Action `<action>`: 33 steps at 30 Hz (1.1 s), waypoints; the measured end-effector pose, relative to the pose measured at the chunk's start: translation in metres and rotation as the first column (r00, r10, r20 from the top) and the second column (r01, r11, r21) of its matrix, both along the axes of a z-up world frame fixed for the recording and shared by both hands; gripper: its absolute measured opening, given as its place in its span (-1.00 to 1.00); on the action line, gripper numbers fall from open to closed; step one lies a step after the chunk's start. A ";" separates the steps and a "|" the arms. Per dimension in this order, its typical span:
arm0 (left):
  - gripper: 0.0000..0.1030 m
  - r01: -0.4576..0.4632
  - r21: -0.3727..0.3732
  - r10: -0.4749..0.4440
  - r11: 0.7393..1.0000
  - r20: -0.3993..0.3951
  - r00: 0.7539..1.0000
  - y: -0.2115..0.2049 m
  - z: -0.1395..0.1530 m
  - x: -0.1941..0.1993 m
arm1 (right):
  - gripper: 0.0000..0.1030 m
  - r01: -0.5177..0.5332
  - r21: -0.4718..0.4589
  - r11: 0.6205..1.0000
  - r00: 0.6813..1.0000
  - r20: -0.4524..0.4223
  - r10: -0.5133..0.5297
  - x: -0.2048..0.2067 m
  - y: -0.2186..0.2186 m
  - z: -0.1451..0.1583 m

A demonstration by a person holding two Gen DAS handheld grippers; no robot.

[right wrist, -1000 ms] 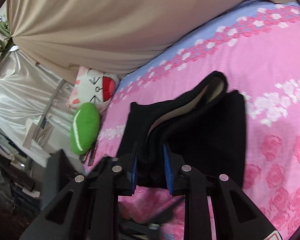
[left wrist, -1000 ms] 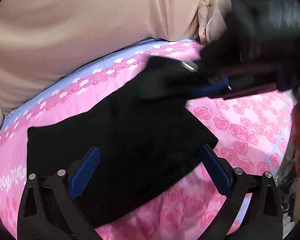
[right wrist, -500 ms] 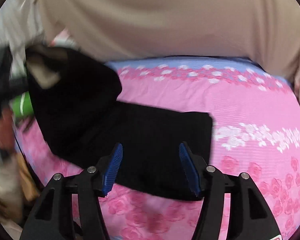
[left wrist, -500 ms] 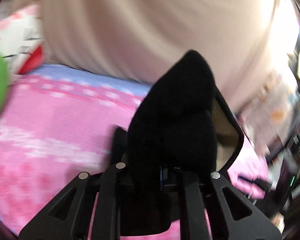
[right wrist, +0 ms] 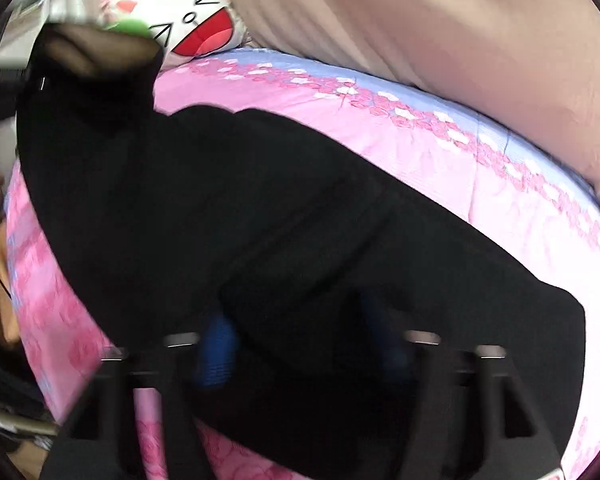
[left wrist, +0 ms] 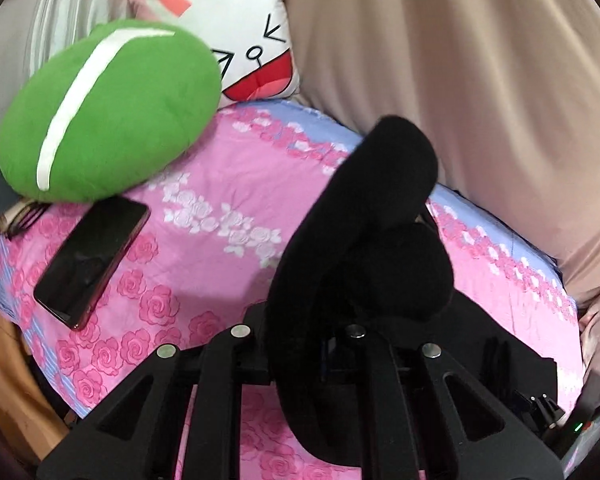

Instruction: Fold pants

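The pants (right wrist: 228, 208) are black, of a thick, matte, slightly fuzzy fabric, and lie spread in a wide dark band across the pink rose-printed bedsheet (right wrist: 440, 168). In the right wrist view one end is lifted at the upper left, where a pale beige lining (right wrist: 96, 52) shows inside the raised opening. The near edge of the cloth bunches in soft folds between the blue pads (right wrist: 216, 352) of the right tongs (right wrist: 300, 356), whose jaws are closing on that fabric; the picture is blurred there.

In the left wrist view the left tongs (left wrist: 300, 344) are clamped tight on a bundled part of the pants (left wrist: 364, 240), which rises above the jaws in two rounded black lobes, held clear of the sheet.

Behind, a green plush cushion (left wrist: 108, 112) with a white stripe rests on the bed, a cartoon-face pillow (left wrist: 236, 32) behind it, and a dark phone (left wrist: 88, 256) lies flat beside it. A beige curtain (left wrist: 480, 80) hangs along the far side of the bed.
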State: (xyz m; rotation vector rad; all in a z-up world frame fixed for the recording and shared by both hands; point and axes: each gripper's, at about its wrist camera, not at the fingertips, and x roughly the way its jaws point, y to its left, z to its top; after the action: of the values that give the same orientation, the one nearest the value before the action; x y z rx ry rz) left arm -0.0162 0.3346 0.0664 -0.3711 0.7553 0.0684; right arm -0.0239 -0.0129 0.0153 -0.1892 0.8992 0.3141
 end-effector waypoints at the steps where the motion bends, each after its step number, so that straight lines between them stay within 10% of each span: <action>1: -0.75 0.003 -0.011 -0.003 1.000 0.004 1.000 0.001 0.001 -0.003 | -0.58 0.020 0.016 1.000 1.000 -0.007 -0.020 0.004 -0.002 0.005; 6: -0.74 0.024 -0.050 -0.023 0.998 0.029 0.999 0.012 0.007 -0.002 | -0.61 0.002 0.294 0.956 1.000 -0.010 0.001 0.013 -0.008 0.061; 13: -0.74 0.052 -0.073 -0.050 0.996 0.032 0.998 0.001 0.006 0.000 | -0.19 -0.117 0.231 0.966 0.972 -0.171 0.158 0.019 0.060 0.003; 19: -0.73 0.169 0.004 -0.169 0.986 0.103 0.980 -0.057 0.046 -0.006 | 0.09 -0.027 0.343 0.939 0.998 -0.036 0.042 0.002 -0.013 0.063; 28: -0.65 0.461 0.139 -0.481 0.876 0.214 0.850 -0.230 0.097 -0.040 | 0.25 0.187 0.536 0.823 0.981 -0.056 -0.186 -0.030 -0.156 0.067; 29: -0.47 0.506 0.145 -0.526 0.850 0.180 0.831 -0.252 0.084 -0.044 | 0.28 0.199 0.580 0.790 0.978 -0.072 -0.194 -0.036 -0.172 0.062; 31: 0.49 0.584 0.160 -0.597 0.796 0.044 0.801 -0.297 0.039 -0.049 | 0.29 0.236 0.629 0.740 0.970 -0.114 -0.213 -0.046 -0.199 0.046; 33: 0.67 0.625 0.177 -0.619 0.760 -0.095 0.780 -0.327 -0.011 -0.051 | 0.29 0.289 0.642 0.710 0.957 -0.164 -0.241 -0.049 -0.216 0.028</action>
State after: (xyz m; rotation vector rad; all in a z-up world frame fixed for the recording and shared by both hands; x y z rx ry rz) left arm -0.0671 0.0073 0.0556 0.0920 0.8635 -0.4836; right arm -0.0731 -0.2287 0.0437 0.6199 0.8178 0.3531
